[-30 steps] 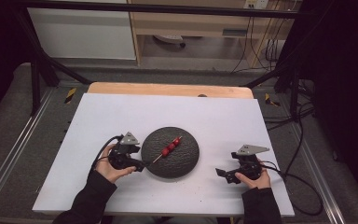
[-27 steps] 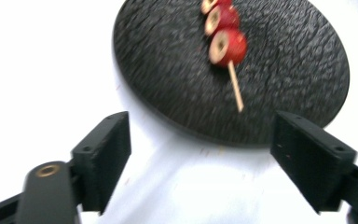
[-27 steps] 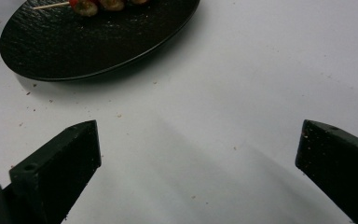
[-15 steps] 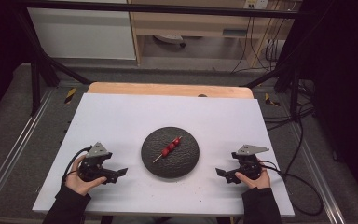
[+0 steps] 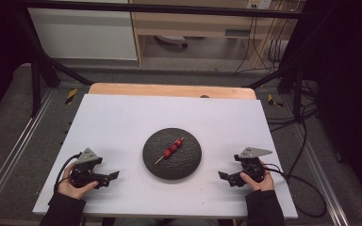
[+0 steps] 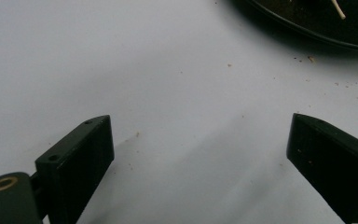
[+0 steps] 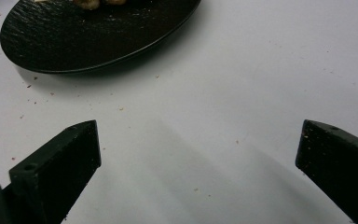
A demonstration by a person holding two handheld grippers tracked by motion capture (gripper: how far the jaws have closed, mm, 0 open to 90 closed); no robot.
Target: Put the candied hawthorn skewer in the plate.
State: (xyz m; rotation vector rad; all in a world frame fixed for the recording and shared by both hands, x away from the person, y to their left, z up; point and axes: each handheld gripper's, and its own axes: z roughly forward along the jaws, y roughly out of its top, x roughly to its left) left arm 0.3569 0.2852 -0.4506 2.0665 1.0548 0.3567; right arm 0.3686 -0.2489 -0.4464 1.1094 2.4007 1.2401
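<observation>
The skewer [image 5: 169, 150] of red pieces lies on the round black plate [image 5: 188, 165], midway between the two tools and touched by neither. The left tool [image 5: 112, 176] rests on the white surface [image 5: 122, 117] well to the plate's left; its jaws have just been opening and stand wide with nothing between them. The right tool [image 5: 222, 176] sits just right of the plate, jaws also wide and empty.

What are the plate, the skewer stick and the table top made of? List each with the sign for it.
Plate: likely stoneware or slate-look ceramic, matte black; its surface is rough and pebbled, with a thin smooth rim.
Skewer stick: probably bamboo or wood; thin, pale tan and bare where it pokes out past the red pieces.
Table top: a white matte sheet, perhaps foam board or laminate, laid over a light wooden board showing at the far edge.
</observation>
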